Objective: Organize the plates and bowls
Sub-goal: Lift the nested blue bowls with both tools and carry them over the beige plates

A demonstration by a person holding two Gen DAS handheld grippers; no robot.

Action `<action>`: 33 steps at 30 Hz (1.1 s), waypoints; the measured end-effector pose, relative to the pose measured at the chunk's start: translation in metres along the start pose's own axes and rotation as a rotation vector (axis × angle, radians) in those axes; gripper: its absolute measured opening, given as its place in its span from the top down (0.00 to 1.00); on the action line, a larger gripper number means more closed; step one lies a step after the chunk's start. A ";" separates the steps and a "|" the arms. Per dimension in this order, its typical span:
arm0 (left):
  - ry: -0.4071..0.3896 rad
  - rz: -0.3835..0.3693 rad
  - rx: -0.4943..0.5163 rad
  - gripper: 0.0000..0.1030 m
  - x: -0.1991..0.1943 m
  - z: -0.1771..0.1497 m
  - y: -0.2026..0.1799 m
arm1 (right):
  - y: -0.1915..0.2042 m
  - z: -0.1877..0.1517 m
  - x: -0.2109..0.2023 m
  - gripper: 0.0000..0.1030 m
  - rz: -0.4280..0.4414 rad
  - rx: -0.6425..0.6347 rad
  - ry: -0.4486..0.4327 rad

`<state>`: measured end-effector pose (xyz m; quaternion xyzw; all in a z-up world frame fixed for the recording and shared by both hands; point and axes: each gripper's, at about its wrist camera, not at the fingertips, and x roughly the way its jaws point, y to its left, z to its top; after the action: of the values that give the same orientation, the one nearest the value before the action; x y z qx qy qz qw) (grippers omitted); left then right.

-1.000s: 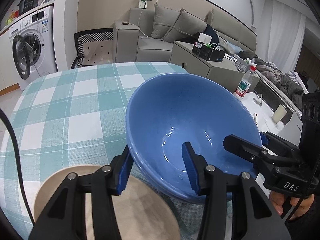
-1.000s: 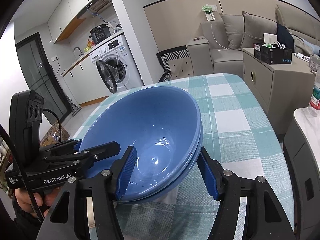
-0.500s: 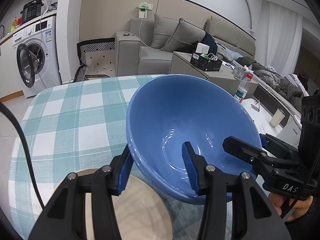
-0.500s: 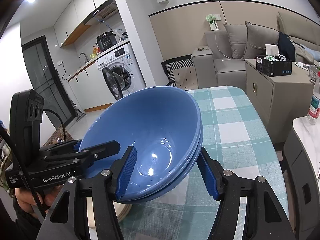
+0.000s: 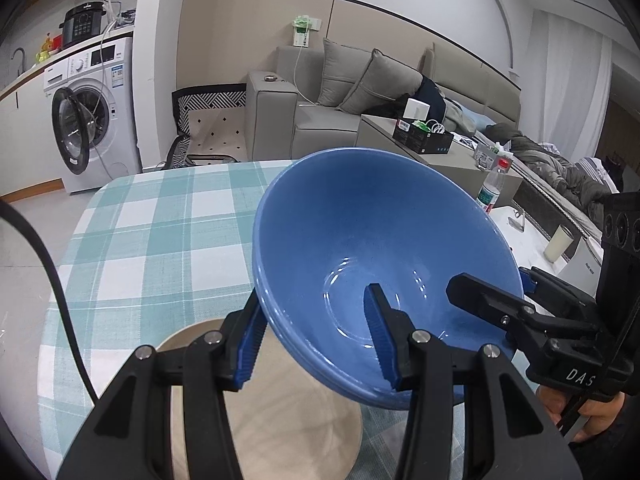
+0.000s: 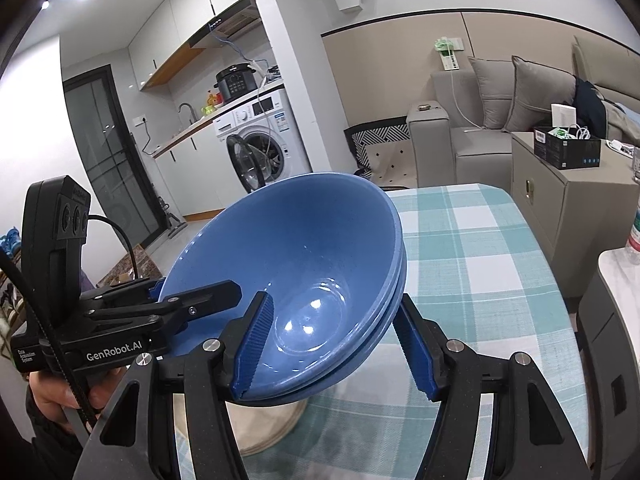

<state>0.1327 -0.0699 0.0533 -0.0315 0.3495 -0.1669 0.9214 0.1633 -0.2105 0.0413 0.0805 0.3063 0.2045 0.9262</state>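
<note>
Checked desk (image 5: 160,240) carries a beige plate (image 5: 280,420), and above that plate both the left gripper (image 5: 316,340) and right gripper (image 6: 336,344) clamp opposite rims of stacked blue bowls (image 5: 380,248), mid-carry; next they likely need lowering onto it level.

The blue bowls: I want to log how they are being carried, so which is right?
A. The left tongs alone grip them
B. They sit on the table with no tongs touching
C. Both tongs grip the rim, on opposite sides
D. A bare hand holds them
C: the left tongs and right tongs each straddle the rim of the blue bowls, on opposite sides, above the checked table.
</note>
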 end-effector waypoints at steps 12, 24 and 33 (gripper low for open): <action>-0.008 0.052 -0.038 0.54 -0.029 -0.017 0.020 | 0.037 -0.005 -0.001 0.38 0.050 -0.029 0.015; -0.025 0.104 -0.075 0.54 -0.044 -0.033 0.044 | 0.063 -0.015 0.014 0.38 0.117 -0.044 0.044; -0.019 0.129 -0.111 0.54 -0.043 -0.046 0.065 | 0.075 -0.027 0.038 0.38 0.149 -0.056 0.093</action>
<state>0.0909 0.0084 0.0341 -0.0615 0.3507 -0.0871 0.9304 0.1501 -0.1261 0.0201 0.0677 0.3362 0.2850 0.8951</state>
